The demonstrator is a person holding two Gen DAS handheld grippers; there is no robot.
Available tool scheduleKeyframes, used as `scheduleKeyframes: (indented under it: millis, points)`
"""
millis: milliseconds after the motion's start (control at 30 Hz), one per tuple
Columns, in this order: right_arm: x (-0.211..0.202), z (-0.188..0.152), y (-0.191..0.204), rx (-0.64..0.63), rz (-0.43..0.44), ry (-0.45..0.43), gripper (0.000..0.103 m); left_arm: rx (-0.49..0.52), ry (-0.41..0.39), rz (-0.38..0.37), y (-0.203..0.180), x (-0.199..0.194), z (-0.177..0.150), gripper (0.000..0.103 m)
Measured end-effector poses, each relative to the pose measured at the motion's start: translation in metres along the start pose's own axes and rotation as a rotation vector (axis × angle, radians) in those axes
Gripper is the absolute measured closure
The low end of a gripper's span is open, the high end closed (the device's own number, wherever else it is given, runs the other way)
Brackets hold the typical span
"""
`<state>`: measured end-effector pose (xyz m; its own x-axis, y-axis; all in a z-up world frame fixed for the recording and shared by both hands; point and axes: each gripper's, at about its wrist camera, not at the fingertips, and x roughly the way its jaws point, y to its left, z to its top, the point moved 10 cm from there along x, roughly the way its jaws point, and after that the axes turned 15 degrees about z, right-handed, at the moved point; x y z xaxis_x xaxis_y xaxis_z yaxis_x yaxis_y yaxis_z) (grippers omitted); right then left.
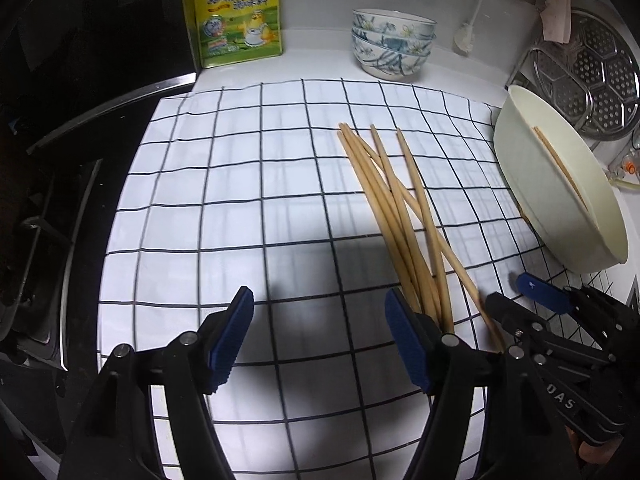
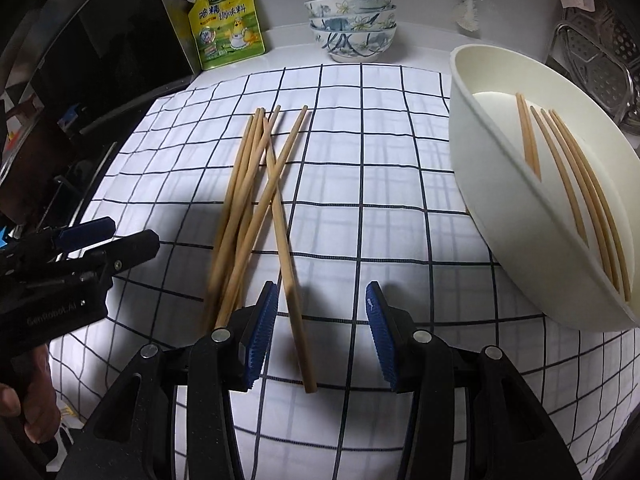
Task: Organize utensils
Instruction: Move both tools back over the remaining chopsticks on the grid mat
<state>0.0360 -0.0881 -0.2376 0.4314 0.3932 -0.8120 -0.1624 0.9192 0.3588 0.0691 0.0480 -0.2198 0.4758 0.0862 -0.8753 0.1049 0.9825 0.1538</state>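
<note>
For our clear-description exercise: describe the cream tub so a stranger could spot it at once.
Start at the checked cloth covering the counter. On its right edge sits the cream tub, tilted. It alone already holds chopsticks; the patterned bowls behind are stacked.

Loose chopsticks point(image 2: 256, 208) lie on my checked cloth point(image 2: 360, 208); tray point(image 2: 500, 216) to their right holds four more; stacked bowls point(image 2: 352, 28) behind.

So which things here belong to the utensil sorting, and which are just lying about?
Part of the job:
loose chopsticks on the checked cloth
white tub, some chopsticks already inside
both hand-held grippers, left and right, open

Lying about:
stacked bowls
yellow pouch
metal steamer tray
</note>
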Motion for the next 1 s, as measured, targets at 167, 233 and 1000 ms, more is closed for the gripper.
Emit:
scheduleKeyframes:
  millis: [167, 233, 1000]
  points:
    - [0.006, -0.002, -0.002, -0.024, -0.025, 0.015, 0.059, 0.019, -0.002, -0.019, -0.013, 0.003, -0.002, 0.036]
    - [0.006, -0.004, -0.006, -0.013, -0.032, 0.015, 0.059, 0.025, 0.004, -0.021, -0.017, 0.006, -0.004, 0.036]
    - [-0.003, -0.004, -0.022, 0.049, -0.008, -0.010, 0.059, 0.051, 0.036, 0.003, -0.035, 0.019, -0.012, 0.035]
